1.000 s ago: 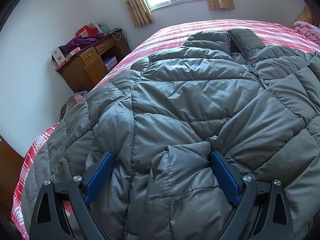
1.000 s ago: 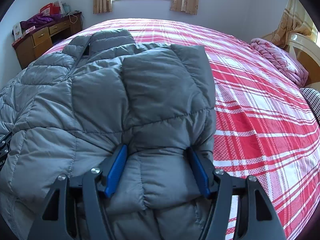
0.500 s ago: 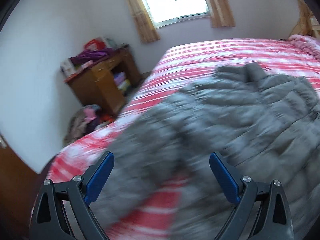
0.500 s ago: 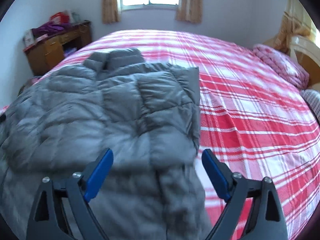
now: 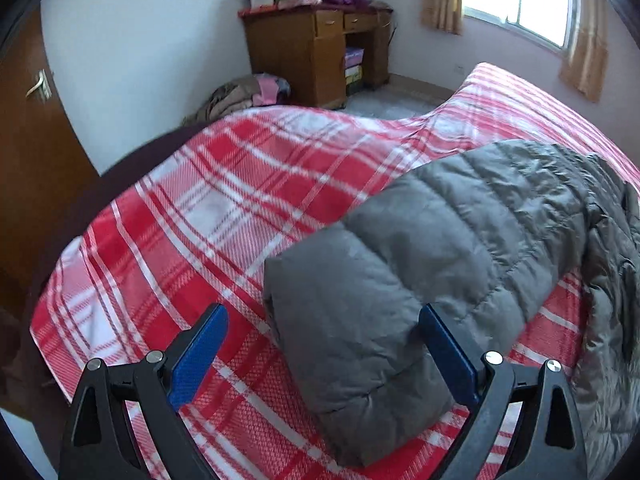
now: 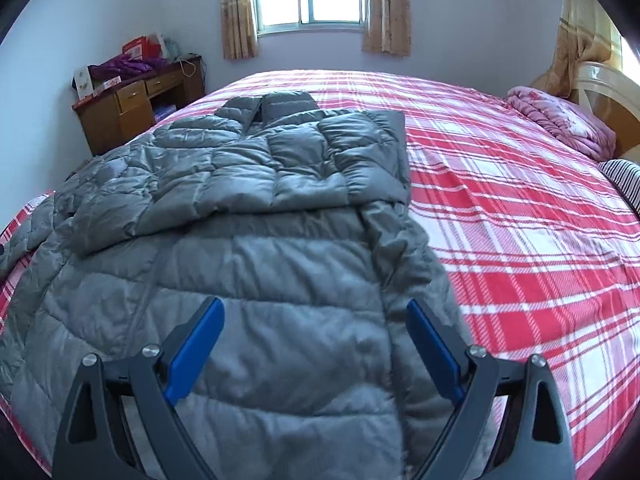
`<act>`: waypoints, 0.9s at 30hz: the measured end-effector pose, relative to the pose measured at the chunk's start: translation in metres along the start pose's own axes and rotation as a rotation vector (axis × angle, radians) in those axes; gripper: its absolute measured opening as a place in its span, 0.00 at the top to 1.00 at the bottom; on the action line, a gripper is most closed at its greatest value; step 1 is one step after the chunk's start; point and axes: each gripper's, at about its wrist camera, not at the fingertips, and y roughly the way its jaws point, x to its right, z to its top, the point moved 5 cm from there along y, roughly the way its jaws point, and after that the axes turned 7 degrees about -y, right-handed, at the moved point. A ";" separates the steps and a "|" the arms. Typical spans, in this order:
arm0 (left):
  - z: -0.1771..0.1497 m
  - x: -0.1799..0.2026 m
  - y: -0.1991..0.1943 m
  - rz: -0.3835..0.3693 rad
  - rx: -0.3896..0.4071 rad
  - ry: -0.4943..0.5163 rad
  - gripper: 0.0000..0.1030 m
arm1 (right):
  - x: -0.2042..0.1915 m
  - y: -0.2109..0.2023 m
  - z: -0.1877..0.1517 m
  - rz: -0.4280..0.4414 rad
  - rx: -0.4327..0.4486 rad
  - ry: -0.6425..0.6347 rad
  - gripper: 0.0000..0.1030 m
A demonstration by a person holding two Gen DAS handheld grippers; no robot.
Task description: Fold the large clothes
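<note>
Two views cover this moment. In the left wrist view, the left gripper (image 5: 320, 354) has its jaws spread wide and clamped on nothing; the cuff end of the grey down jacket's sleeve (image 5: 360, 320) lies between the blue pads (image 5: 198, 354), close to the right-hand pad, though contact cannot be confirmed. The sleeve lies stretched out across the red plaid bedspread (image 5: 200, 216), away from the jacket body, which suggests it is the next part to be folded inward. Compared with a second earlier, this gripper has left the jacket's torso, where a bunched ridge of fabric sat between its pads, and now faces the sleeve, with the wooden desk (image 5: 316, 60) beyond it. In the right wrist view, the right gripper (image 6: 316, 354) also has its jaws wide apart and empty, hovering over the lower body of the jacket (image 6: 240, 220). The other sleeve already lies folded across the jacket's chest, on the jacket's window side. A second earlier these pads pressed on a fold of fabric; the fabric now lies released and flat.
</note>
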 end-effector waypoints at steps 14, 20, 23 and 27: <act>0.022 0.037 -0.045 -0.004 0.164 0.111 0.81 | 0.017 -0.012 -0.012 -0.018 0.035 0.069 0.09; 0.038 0.116 -0.125 -0.062 0.393 0.276 0.81 | 0.029 -0.015 -0.012 -0.031 0.055 0.107 0.09; 0.031 0.173 -0.153 -0.134 0.448 0.353 0.81 | 0.036 -0.017 -0.013 -0.037 0.060 0.117 0.09; 0.006 0.255 -0.173 -0.255 0.469 0.437 0.81 | 0.047 -0.020 -0.016 -0.040 0.063 0.146 0.09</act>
